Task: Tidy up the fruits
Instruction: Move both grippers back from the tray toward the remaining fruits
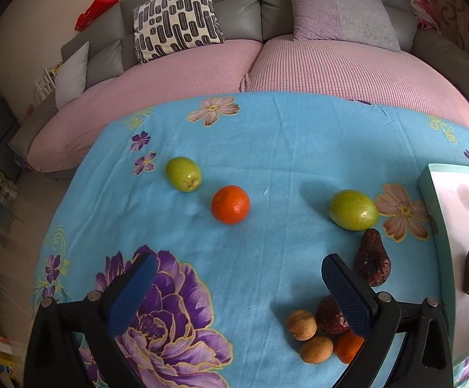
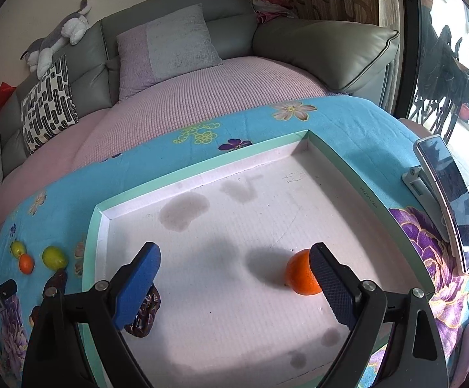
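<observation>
While the left gripper (image 1: pixel 237 287) is hovering with its fingers spread wide and holding nothing, the loose fruit is lying on the blue floral cloth (image 1: pixel 266 148) ahead of it: two green fruits, one to the left (image 1: pixel 183 174) and one to the right (image 1: pixel 353 209), a whole orange (image 1: pixel 230 204) sitting between them, a wrinkled dark dried fruit (image 1: pixel 370 262) just below the right green one, and a cluster by the right finger made of two small brown round fruits (image 1: pixel 301 324) (image 1: pixel 316 349), another dark dried fruit (image 1: pixel 329 315) and an orange piece (image 1: pixel 349 346) (the finger is hiding part of both). The right gripper (image 2: pixel 236 286) is likewise hanging open and empty over the mint-rimmed box (image 2: pixel 202 174), where the right wrist view is showing an orange (image 2: pixel 300 274) partly behind its right finger and a dark dried fruit (image 2: pixel 145 315) half covered by its left finger; the left view is catching only that dried fruit and the box's edge. A phone on a stand (image 2: pixel 447 194) is standing beside the box, and a grey sofa (image 2: pixel 176 3) with cushions is lying beyond the cloth.
</observation>
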